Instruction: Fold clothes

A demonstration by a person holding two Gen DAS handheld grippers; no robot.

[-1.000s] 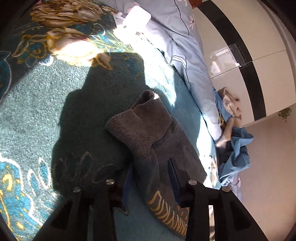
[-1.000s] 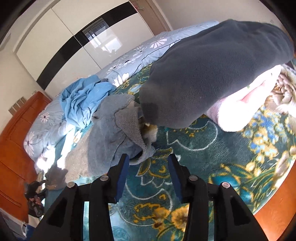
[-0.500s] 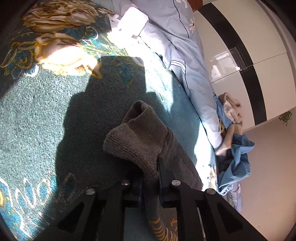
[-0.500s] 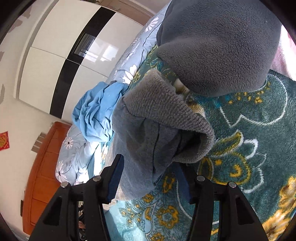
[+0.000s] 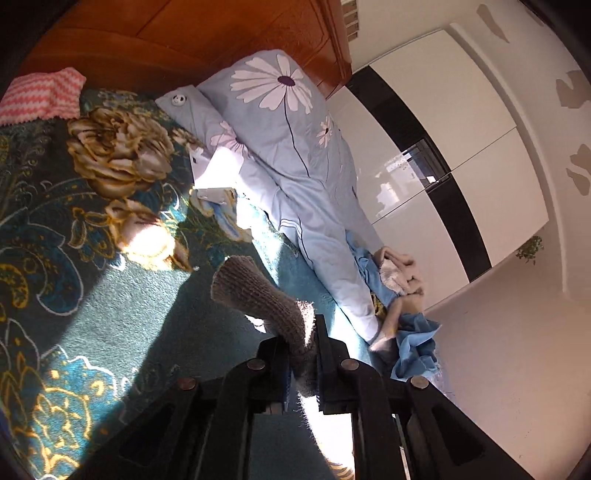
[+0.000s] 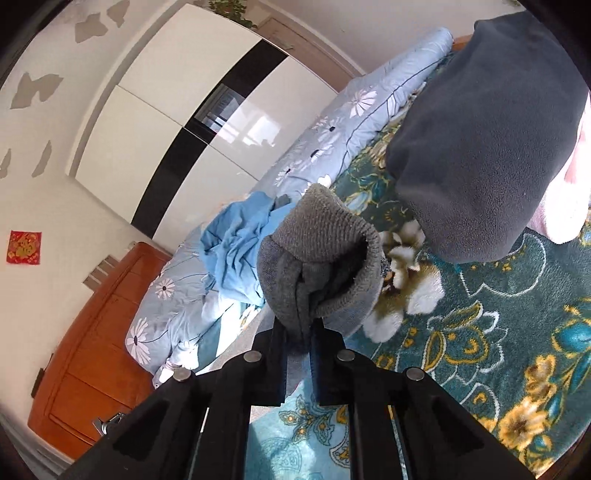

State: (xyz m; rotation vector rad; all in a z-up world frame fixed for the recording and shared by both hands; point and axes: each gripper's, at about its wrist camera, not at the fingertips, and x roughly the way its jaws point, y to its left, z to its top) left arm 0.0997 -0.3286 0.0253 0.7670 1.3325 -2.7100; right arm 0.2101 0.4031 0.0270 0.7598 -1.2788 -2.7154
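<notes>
My left gripper [image 5: 301, 354] is shut on a grey garment; its ribbed knit cuff [image 5: 255, 295] sticks up past the fingers, lifted above the teal floral blanket [image 5: 110, 310]. My right gripper [image 6: 297, 354] is shut on another ribbed hem of the same grey garment [image 6: 321, 258], which bunches over the fingers. The rest of the garment hangs below, out of sight.
A light blue floral quilt [image 5: 295, 166] lies along the bed's far side, with a blue and beige clothes pile [image 5: 399, 302] by it. A dark grey fleece [image 6: 487, 140] over a pink item lies at the right. A white wardrobe [image 6: 207, 122] and wooden headboard [image 5: 184, 33] stand behind.
Both grippers have closed on the grey garment's ribbed parts and lifted them off the blanket. The cameras now tilt up toward the wardrobe and headboard.
</notes>
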